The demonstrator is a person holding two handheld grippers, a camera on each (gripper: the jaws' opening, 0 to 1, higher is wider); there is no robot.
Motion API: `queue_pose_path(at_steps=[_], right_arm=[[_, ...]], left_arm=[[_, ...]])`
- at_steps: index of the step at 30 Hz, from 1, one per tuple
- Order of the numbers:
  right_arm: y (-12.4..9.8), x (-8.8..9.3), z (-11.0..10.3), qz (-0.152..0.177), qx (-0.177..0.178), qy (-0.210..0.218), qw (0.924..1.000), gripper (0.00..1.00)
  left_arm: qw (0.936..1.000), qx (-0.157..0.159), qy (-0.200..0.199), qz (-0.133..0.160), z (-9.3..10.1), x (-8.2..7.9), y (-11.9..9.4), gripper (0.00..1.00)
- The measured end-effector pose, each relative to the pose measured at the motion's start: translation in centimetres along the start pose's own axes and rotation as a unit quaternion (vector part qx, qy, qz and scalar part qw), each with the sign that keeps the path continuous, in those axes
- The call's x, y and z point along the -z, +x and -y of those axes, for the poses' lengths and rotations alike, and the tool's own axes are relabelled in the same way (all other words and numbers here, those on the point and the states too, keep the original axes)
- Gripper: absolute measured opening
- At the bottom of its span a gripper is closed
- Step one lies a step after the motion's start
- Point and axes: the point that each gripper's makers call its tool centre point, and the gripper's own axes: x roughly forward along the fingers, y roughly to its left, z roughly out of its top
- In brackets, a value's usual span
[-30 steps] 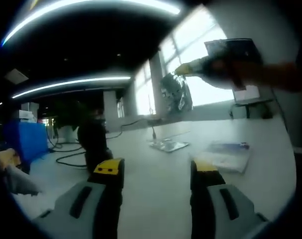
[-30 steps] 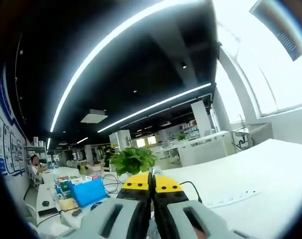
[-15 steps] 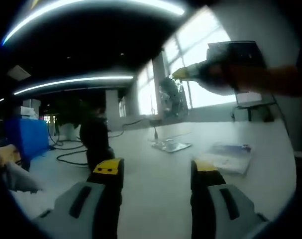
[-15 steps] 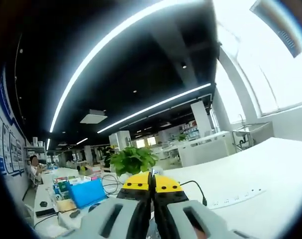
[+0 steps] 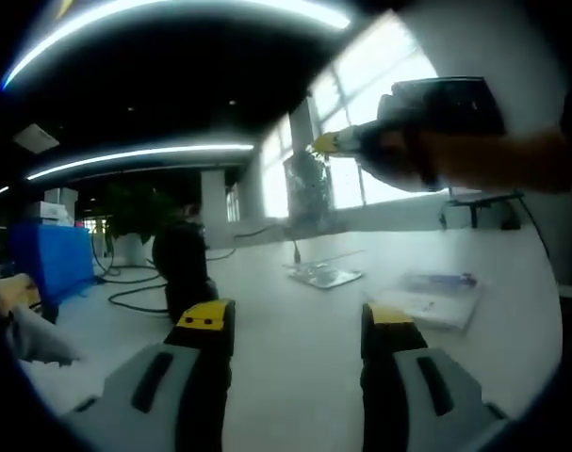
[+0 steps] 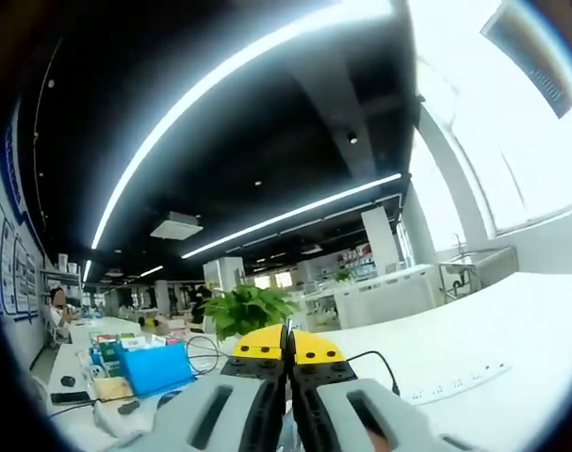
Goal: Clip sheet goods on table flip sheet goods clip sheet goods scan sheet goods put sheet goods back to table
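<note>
In the left gripper view my left gripper (image 5: 295,320) hovers open over the white table (image 5: 295,377), with nothing between its jaws. My right gripper (image 5: 321,144), held by a hand, reaches in from the upper right. It is shut on a silvery sheet pack (image 5: 307,188) that hangs from its tips above the table. Another silvery pack (image 5: 323,275) lies flat on the table beyond, and a blue-and-white pack (image 5: 432,294) lies to its right. In the right gripper view the right gripper (image 6: 286,345) has its yellow tips pressed together and points up across the office.
A black upright device (image 5: 184,264) with cables stands left of centre on the table. A blue box (image 5: 45,259) sits at the far left. Across the room are a potted plant (image 6: 248,309), a blue box (image 6: 154,365) and a white power strip (image 6: 455,384).
The right gripper has carried the hanging silvery pack to the left in the left gripper view, and the pack now looks narrower. The right gripper view has tilted slightly. The left gripper stays open.
</note>
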Motion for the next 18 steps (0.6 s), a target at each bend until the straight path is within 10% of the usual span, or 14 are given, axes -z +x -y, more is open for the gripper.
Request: queue_pose_path(at_steps=[18], right_arm=[[2.0,1.4,0.2,-0.001,0.006,-0.003,1.0,0.0]], left_arm=[[0.9999,0.0,0.014,-0.007,0.2,0.2,0.1,0.46]])
